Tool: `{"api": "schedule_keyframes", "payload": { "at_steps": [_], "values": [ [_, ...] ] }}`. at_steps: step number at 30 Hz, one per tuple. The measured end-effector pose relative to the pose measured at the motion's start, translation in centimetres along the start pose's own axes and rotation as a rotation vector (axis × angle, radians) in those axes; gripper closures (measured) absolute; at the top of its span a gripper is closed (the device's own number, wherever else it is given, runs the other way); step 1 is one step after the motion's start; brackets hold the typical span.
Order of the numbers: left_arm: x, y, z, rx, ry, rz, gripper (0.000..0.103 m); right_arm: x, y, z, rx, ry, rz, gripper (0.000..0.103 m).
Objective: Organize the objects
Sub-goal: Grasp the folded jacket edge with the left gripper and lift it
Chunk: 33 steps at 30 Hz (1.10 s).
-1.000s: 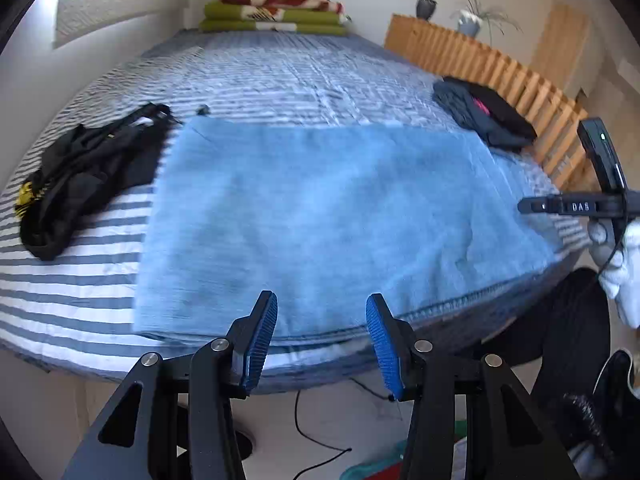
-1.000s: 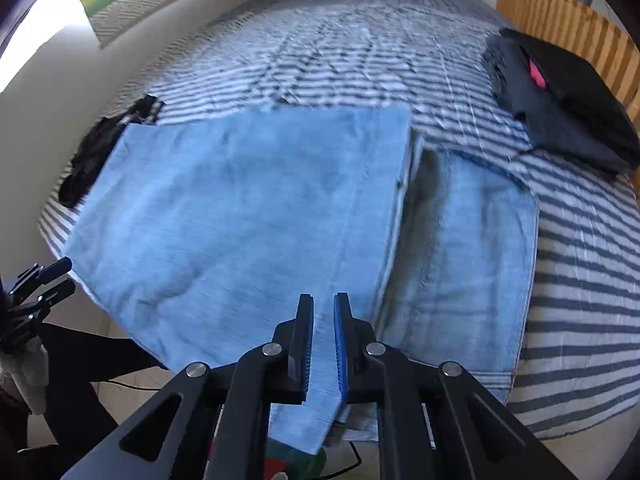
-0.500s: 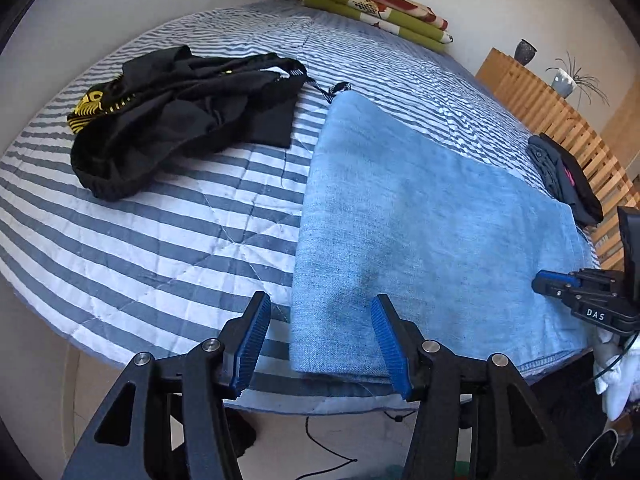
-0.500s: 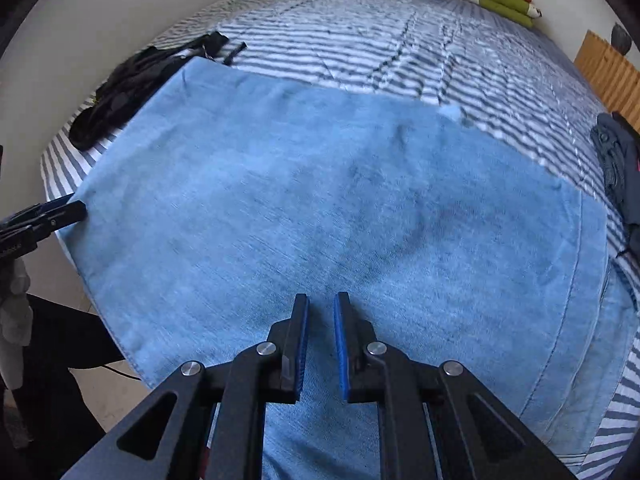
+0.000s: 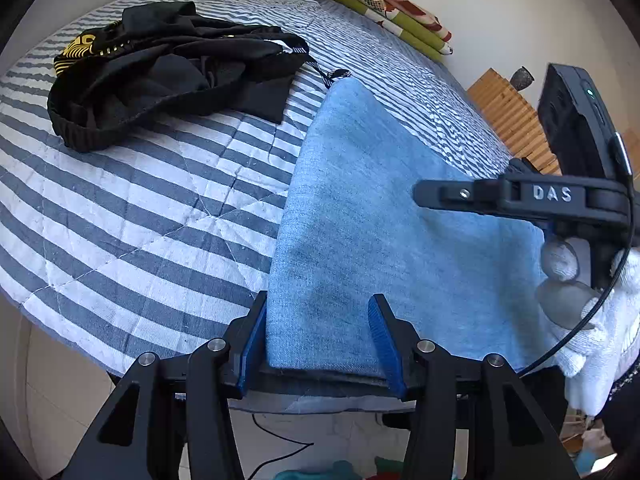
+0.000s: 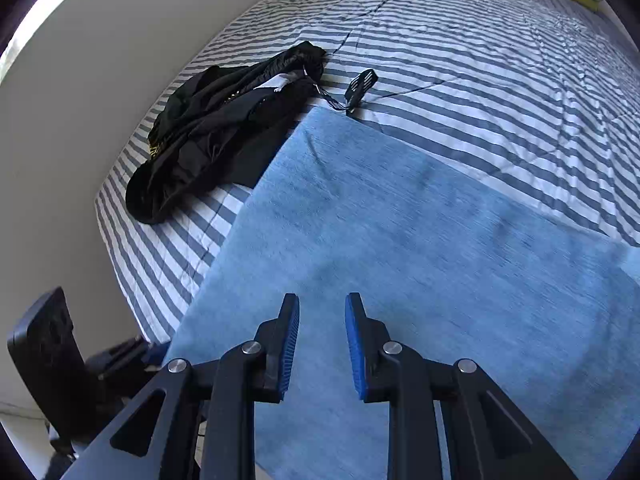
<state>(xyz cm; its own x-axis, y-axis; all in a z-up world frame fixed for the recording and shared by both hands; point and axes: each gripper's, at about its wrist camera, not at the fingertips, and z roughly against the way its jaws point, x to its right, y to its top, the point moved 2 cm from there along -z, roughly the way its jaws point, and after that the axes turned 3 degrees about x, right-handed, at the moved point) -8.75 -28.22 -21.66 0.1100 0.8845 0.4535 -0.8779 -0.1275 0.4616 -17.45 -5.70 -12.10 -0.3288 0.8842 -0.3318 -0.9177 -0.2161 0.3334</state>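
One folded light-blue denim piece [image 5: 384,216] lies flat on the striped bed cover [image 5: 132,208] at the near edge, with one crumpled black garment [image 5: 160,72] just beside its far left corner and a stack of green and red folded bedding [image 5: 384,8] by the far wall. The left gripper [image 5: 318,336] straddles the denim's near left corner, its jaws closing with the cloth between the blue pads but not clearly pinched. The right gripper [image 6: 322,344], marked "DAS" on its side in the left view, hangs over the denim in a white-gloved hand [image 5: 592,280], jaws opening on nothing.
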Motion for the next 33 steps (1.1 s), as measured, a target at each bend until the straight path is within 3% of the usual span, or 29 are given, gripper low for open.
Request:
{"api": "schedule_keyframes", "payload": {
  "at_steps": [1, 4, 7, 13, 17, 24, 28, 33],
  "values": [
    [0.0, 0.1, 0.0, 0.005, 0.010, 0.003, 0.064, -0.2, 0.7, -0.3, 0.003, 0.017, -0.023, 0.082],
    [0.2, 0.3, 0.2, 0.026, 0.023, -0.001, 0.079, -1.4, 2.8, -1.0, -0.010, 0.056, -0.064, 0.075],
    [1.0, 0.1, 1.1, 0.069, 0.029, -0.028, 0.085, -2.9, 3.9, -1.8, -0.059, 0.040, -0.042, 0.067],
    [4.2, -0.2, 3.4, 0.159, 0.021, -0.123, 0.089, -5.3, 4.6, -2.2, -0.142, -0.005, 0.011, 0.066],
    [7.1, -0.7, 4.8, 0.203, 0.020, -0.224, 0.089, -5.3, 5.9, -2.1, -0.154, -0.102, 0.039, 0.063],
    [11.0, -1.6, 6.0, 0.236, 0.006, -0.352, 0.090, -3.4, 7.9, -2.6, -0.209, -0.203, 0.061, 0.061],
    [12.0, -1.7, 5.8, 0.235, 0.013, -0.392, 0.090, -2.9, 8.2, -3.0, -0.241, -0.221, 0.071, 0.066],
    [12.0, -2.1, 5.5, 0.230, 0.019, -0.413, 0.090, -4.8, 8.3, -3.2, -0.282, -0.299, 0.187, 0.063]
  ]
}}
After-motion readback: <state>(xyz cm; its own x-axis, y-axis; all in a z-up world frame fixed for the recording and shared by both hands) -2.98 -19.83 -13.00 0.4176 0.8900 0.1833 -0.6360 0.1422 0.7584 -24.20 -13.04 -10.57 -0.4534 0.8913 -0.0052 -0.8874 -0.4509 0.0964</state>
